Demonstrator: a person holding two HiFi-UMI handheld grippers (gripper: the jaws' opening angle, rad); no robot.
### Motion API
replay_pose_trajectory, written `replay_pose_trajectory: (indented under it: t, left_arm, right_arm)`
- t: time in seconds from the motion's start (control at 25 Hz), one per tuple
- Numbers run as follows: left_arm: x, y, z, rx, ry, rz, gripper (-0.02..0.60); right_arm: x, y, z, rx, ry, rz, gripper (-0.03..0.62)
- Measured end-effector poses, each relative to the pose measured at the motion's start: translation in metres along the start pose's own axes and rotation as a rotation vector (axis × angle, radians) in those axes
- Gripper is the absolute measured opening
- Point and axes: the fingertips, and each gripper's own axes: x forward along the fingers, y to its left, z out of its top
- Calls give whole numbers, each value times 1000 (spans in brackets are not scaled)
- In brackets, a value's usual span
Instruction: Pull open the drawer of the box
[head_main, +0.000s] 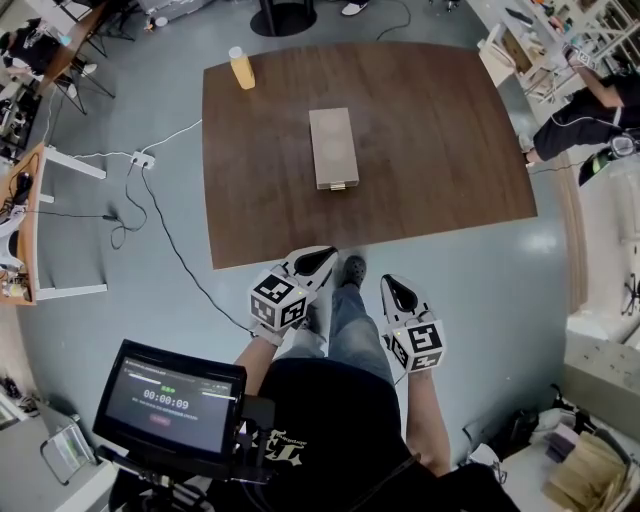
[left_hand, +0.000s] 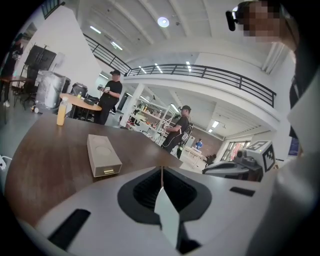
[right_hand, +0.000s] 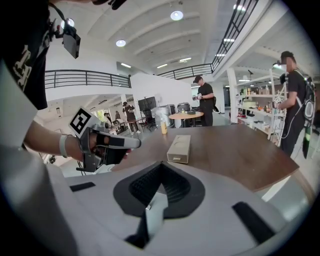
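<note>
The grey floor (head_main: 130, 250) took up most of the head view, and on it stood the dark wooden bench (head_main: 450, 150), which filled the upper middle of the frame. A small monitor (head_main: 170, 395) sat low at the left, close to the person's body.

The left claw (head_main: 318, 260) and the right claw (head_main: 400, 293) were both held over the floor just short of the bench's near edge, side by side and apart from each other, each pointing toward the bench. In each claw's own view the two jaws met along a thin seam with nothing between them, so both were closed and empty, and neither touched anything on the bench.

The pale, oblong box (head_main: 333, 148) lay flat near the middle of the bench, well ahead of both claws, its short end facing the person. The drawer (head_main: 338, 184) in that near end sat flush with the box, closed, with a small light handle (head_main: 339, 187) across its front. An orange bottle (head_main: 241, 68) stood upright near the bench's far left corner, well apart from the box.
</note>
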Motion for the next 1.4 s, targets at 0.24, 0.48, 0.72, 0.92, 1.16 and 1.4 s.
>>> replay_pose_trajectory:
  t: [0.24, 0.48, 0.72, 0.92, 1.16, 1.4]
  left_arm:
    - [25, 29, -5, -187, -39, -46, 5]
    - [53, 56, -11, -347, -85, -56, 5]
    - [79, 89, -24, -525, -125, -62, 5]
    - [91, 109, -33, -674, -199, -68, 5]
    - [110, 131, -43, -767, -217, -63, 5]
    - [114, 138, -51, -842, -241, -48, 5]
  right_arm:
    - [-1, -16, -7, 13, 23, -25, -14]
    - [-11, -35, -18, 38, 52, -52, -14]
    - [-12, -54, -27, 65, 82, -79, -14]
    - [-18, -61, -35, 77, 106, -88, -14]
    - [-8, -71, -35, 82, 123, -87, -14]
    - [-13, -74, -32, 86, 115, -85, -14]
